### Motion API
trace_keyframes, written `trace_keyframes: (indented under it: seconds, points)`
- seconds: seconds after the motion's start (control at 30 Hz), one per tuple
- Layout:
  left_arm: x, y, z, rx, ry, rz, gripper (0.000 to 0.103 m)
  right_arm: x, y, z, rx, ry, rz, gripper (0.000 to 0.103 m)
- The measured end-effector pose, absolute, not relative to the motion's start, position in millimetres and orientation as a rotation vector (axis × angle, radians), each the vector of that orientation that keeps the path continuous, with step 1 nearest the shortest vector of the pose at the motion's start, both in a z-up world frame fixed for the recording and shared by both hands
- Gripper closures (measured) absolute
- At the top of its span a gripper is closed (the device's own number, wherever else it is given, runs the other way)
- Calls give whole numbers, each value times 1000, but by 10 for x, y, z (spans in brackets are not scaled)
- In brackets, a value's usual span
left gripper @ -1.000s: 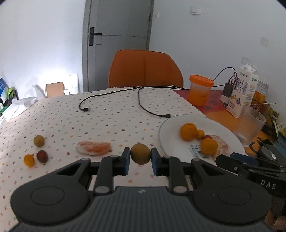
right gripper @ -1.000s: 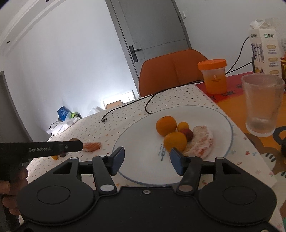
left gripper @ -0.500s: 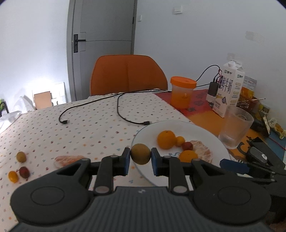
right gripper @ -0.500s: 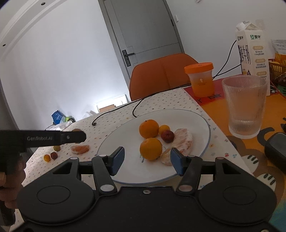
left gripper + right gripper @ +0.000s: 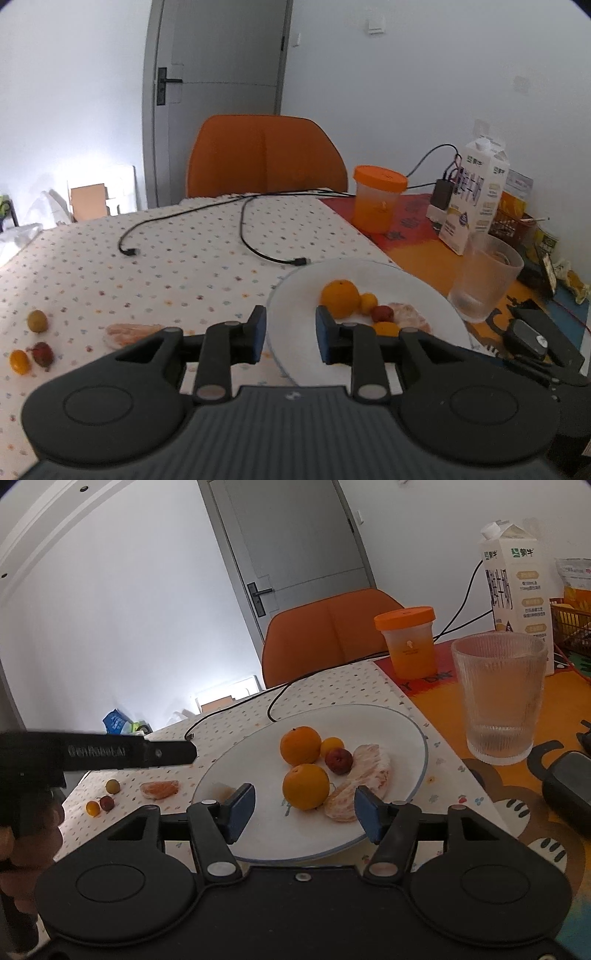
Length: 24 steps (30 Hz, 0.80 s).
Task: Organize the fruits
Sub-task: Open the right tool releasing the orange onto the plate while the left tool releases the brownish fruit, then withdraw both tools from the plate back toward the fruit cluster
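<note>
We've got both the left gripper [image 5: 287, 336] & right gripper [image 5: 303, 811] spread wide, empty, over the plate [image 5: 413, 734]; loose fruit [image 5: 37, 320] left on the tablecloth [image 5: 177, 258] looks small, light, roll-prone, so pinch across its middle.

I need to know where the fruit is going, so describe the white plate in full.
The white plate is round, shallow and glossy, apparently ceramic, with a thin blue rim line and a small printed mark near its middle. It lies flat on the dotted tablecloth, beside the ribbed glass. On it rest two oranges, a small yellow fruit, a dark red fruit and peeled citrus pieces. Its near edge is hidden behind the right tool.
</note>
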<state>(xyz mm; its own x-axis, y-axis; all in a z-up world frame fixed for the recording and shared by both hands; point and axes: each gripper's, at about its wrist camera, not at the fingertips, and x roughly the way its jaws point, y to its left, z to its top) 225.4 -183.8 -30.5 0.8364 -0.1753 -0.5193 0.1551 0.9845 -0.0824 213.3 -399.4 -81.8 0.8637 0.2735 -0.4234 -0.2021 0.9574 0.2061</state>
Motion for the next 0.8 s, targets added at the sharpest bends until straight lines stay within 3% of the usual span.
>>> trace_keyframes:
  seconds: [0.27,0.43,0.57,0.8]
  points:
    - [2192,-1512,-337,-75,586,-98,71,2138,-3951,-819,164,468,254,40]
    - [2109,-1329,-318,-86,569,-59,52,2145,-3864,-807,156,473,268,38]
    - [2057,-1185,-335,-103,577,-38,47,2142,-3779,-793,143,474,280,37]
    - [1950,-1006,-353,-131,581,-17,29,2129,-3651,-775,137,474,289,28]
